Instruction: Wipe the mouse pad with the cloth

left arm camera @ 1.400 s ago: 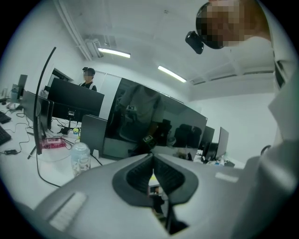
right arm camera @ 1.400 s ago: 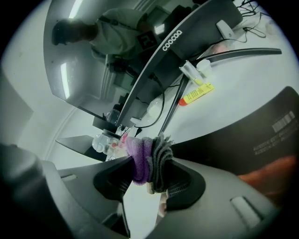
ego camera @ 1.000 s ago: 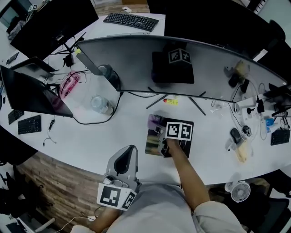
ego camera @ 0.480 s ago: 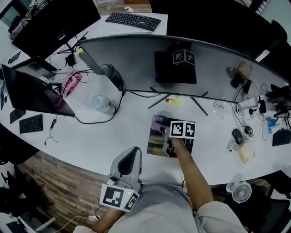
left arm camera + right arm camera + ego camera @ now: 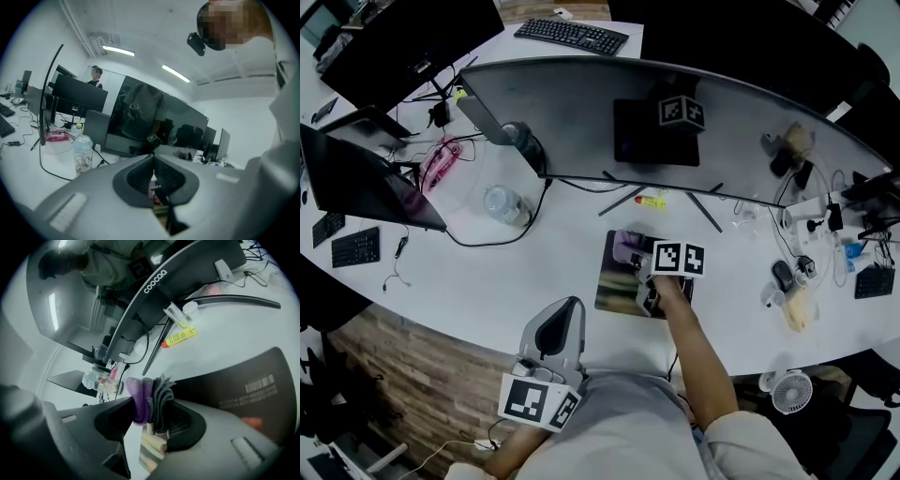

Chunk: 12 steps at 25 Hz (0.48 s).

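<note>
R gripper (image 5: 152, 405) w/ cloth (image 5: 139, 399) on mouse pad (image 5: 614, 287), monitor stand (image 5: 622, 202) beyond

The white curved worktop (image 5: 534, 281) carries a mouse pad (image 5: 614, 291) close to its six o'clock edge. At twelve o'clock from the pad, a yellow tube (image 5: 652, 202) lies between the spread feet of a wide curved monitor (image 5: 581, 122). At ten o'clock a clear plastic bottle (image 5: 499, 202) lies on its side, with a pink object (image 5: 441, 161) and a laptop (image 5: 366, 187) farther out. A small keyboard (image 5: 356, 247) lies at nine o'clock, a larger keyboard (image 5: 572, 36) at the far twelve o'clock edge, and a dark mouse (image 5: 781, 275) at three o'clock.
</note>
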Tool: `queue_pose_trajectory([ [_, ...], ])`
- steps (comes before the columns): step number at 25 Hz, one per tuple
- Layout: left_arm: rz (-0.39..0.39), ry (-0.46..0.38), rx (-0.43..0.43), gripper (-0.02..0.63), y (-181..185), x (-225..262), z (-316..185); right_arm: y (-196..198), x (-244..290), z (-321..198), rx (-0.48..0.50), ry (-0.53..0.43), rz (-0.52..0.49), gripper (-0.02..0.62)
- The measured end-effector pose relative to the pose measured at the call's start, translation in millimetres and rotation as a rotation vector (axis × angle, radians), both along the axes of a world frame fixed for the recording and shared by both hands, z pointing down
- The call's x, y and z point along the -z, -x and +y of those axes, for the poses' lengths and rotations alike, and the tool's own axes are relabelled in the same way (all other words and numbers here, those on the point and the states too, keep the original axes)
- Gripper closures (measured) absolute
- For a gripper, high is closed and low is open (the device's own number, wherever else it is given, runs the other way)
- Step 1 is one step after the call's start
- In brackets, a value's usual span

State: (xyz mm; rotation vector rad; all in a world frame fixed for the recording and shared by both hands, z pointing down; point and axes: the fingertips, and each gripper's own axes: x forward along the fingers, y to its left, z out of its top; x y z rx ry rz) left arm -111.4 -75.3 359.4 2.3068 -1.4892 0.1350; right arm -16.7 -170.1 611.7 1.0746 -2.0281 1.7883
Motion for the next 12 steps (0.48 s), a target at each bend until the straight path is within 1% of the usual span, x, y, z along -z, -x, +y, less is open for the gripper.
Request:
queue_pose_trajectory([
  [12, 0.026, 0.038, -0.013, 0.606, -8, -9, 8, -22, -2, 7, -0.008, 0.011, 0.01, 0.4],
])
